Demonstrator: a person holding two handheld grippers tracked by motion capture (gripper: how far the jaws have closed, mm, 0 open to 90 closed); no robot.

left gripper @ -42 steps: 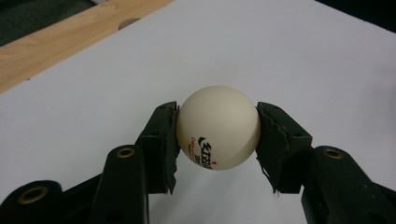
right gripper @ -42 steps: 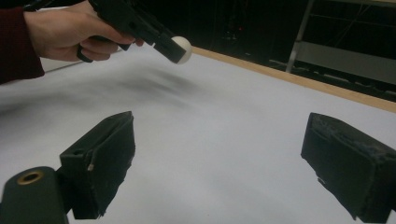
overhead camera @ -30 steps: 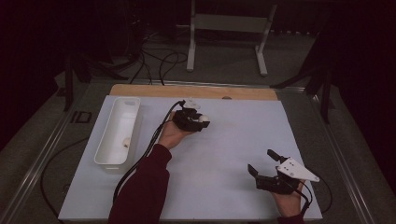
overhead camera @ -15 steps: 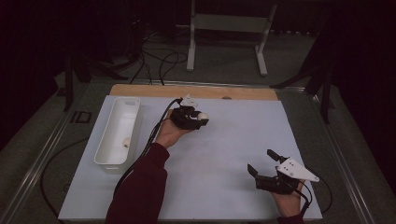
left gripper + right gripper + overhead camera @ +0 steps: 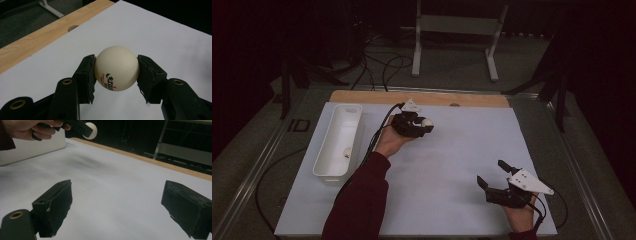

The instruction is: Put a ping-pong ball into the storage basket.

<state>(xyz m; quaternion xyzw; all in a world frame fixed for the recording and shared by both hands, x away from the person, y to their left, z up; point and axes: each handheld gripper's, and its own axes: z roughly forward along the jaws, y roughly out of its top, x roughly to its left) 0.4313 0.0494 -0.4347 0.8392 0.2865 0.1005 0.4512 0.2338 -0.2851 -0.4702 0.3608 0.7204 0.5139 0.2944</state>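
The left gripper [image 5: 424, 125] was pinching a white table-tennis ball [image 5: 116, 68] between its pads, lifted off the bench [image 5: 452, 165] near the middle of its far half. I judged this the carrying step. The next move seemed to call for a swing toward nine o'clock, over the long white bin [image 5: 338, 140], and a release above its open mouth. One small pale ball [image 5: 346, 153] lay in that bin. The right gripper [image 5: 496, 177] hung spread and empty at five o'clock.
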